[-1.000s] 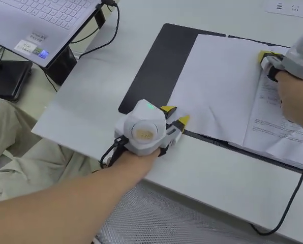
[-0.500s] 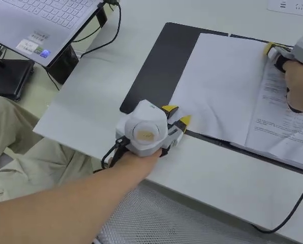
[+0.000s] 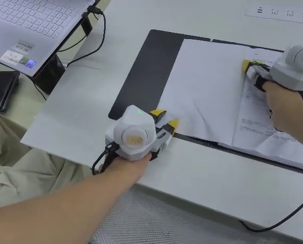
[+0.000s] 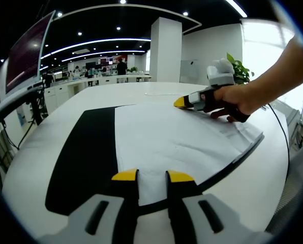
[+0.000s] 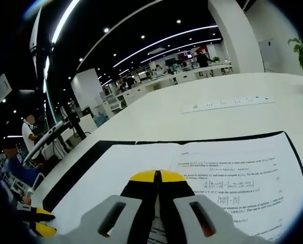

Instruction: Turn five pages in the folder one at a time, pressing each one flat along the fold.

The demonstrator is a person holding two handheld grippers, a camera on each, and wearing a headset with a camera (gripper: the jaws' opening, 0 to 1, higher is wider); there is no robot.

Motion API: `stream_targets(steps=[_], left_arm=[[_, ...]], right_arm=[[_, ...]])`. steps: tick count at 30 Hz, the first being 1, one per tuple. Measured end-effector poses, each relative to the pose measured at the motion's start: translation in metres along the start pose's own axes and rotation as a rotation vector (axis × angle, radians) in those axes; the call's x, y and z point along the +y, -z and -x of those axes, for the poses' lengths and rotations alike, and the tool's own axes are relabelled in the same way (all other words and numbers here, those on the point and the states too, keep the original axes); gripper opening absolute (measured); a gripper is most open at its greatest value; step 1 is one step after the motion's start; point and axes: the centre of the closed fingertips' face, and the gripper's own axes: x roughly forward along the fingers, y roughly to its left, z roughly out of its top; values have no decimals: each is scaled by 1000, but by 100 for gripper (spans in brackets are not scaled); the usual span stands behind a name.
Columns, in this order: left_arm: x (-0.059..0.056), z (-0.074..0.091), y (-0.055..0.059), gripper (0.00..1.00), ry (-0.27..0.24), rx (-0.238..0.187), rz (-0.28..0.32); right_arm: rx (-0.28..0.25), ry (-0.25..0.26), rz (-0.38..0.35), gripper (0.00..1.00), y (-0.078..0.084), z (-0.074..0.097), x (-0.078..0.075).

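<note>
The black folder lies open on the white table. A blank turned page covers its left half and a printed page its right half. My left gripper rests at the near edge of the turned page, jaws a little apart, nothing held; in the left gripper view the page lies under the tips. My right gripper is shut, tips down on the paper beside the fold. In the right gripper view its yellow tips touch each other. The right gripper also appears across the page.
An open laptop on a stand sits at the far left, with a cable running beside it. A power strip lies at the far edge. The right gripper's cord hangs over the near table edge.
The camera has shifted. My right gripper slid a little away along the fold, then back toward me. My left gripper stays at the page's near edge.
</note>
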Motion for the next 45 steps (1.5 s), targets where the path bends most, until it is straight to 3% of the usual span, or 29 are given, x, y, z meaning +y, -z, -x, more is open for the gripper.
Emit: stream_targets(steps=[4,18,33,45], left_arm=[[1,0,0,20,0,-1,-1],[2,1,0,20,1,-5,-2],[2,1,0,20,1,-6,0],[1,1,0,20,1,-4,1]], right_arm=[[3,-14,30,0,7,18,16],[-9,-41,59,0,38,64,44],[25,-69,64,0,64,92,60],[47,-81,65,0,75,99,61]])
